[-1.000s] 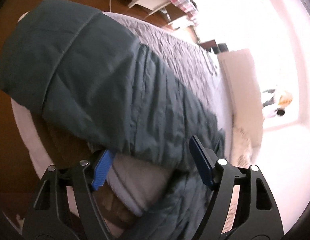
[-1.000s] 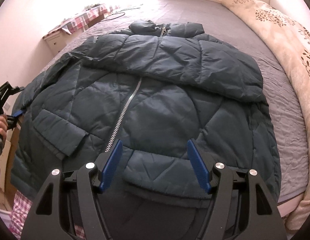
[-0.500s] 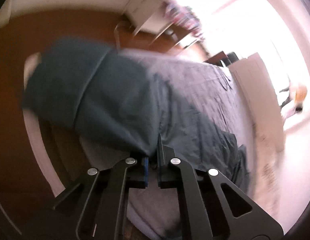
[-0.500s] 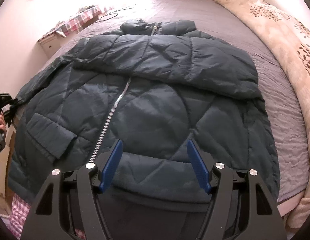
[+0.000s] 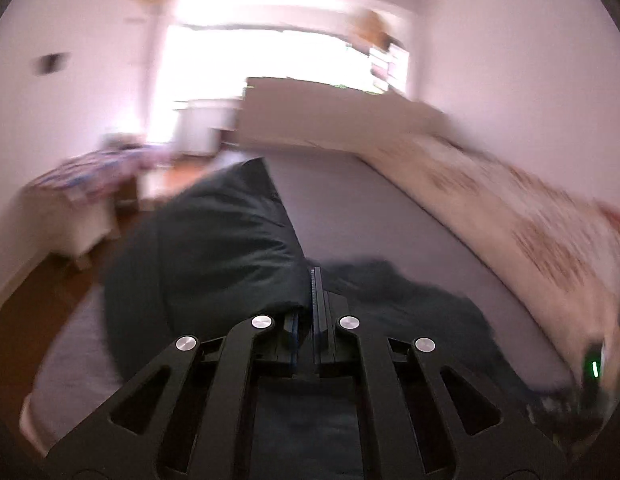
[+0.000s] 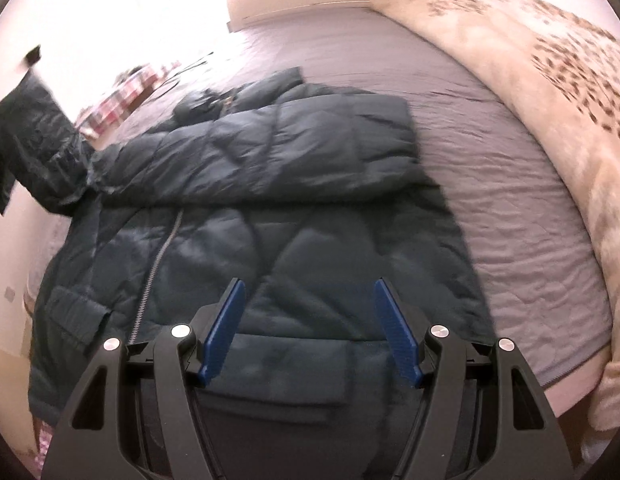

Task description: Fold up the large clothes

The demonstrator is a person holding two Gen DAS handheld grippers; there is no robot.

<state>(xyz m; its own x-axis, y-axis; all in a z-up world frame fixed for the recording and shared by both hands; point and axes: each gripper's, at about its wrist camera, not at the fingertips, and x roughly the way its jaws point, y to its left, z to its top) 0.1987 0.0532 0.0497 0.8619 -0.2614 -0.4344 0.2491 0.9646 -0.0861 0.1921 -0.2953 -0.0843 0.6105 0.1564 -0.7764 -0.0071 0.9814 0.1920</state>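
No text, label, brand or number can be read in either view; both are blurred by motion

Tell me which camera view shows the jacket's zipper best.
The right wrist view. There the zipper runs in plain sight down the front of the dark jacket spread on the bed. The left wrist view is blurred and shows only dark jacket fabric beyond the left claw; no zipper can be made out.

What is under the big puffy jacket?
The dark quilted puffer jacket lies on a grey quilted bedspread, which shows all around it. Whatever lies directly beneath the jacket is covered and cannot be seen.
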